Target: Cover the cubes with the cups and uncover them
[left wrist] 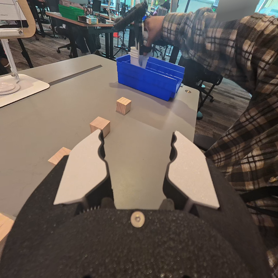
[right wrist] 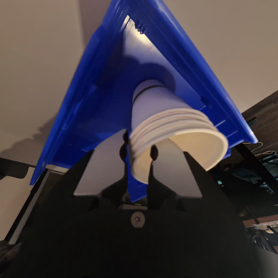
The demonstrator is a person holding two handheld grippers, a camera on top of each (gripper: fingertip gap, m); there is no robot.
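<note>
Three wooden cubes stand in a diagonal row on the grey table [left wrist: 45,120]: a far one [left wrist: 123,105], a middle one [left wrist: 100,126], and a near one [left wrist: 59,155] partly hidden by my left finger. My left gripper [left wrist: 137,133] is open and empty, hovering just right of the middle cube. A stack of white paper cups [left wrist: 134,57] [right wrist: 158,111] stands in the blue bin [left wrist: 150,79] [right wrist: 96,105]. My right gripper [left wrist: 139,51] [right wrist: 139,142] reaches down into the bin. One finger is inside the top cup and the other outside the stacked rims, closed on the cup wall.
A white stand with a flat base [left wrist: 22,88] sits at the table's left. A dark strip [left wrist: 75,74] runs across the far tabletop. A person's plaid sleeve [left wrist: 225,52] spans the right side. Another wooden block [left wrist: 4,225] shows at the lower left. The table's right edge [left wrist: 195,120] lies beside the bin.
</note>
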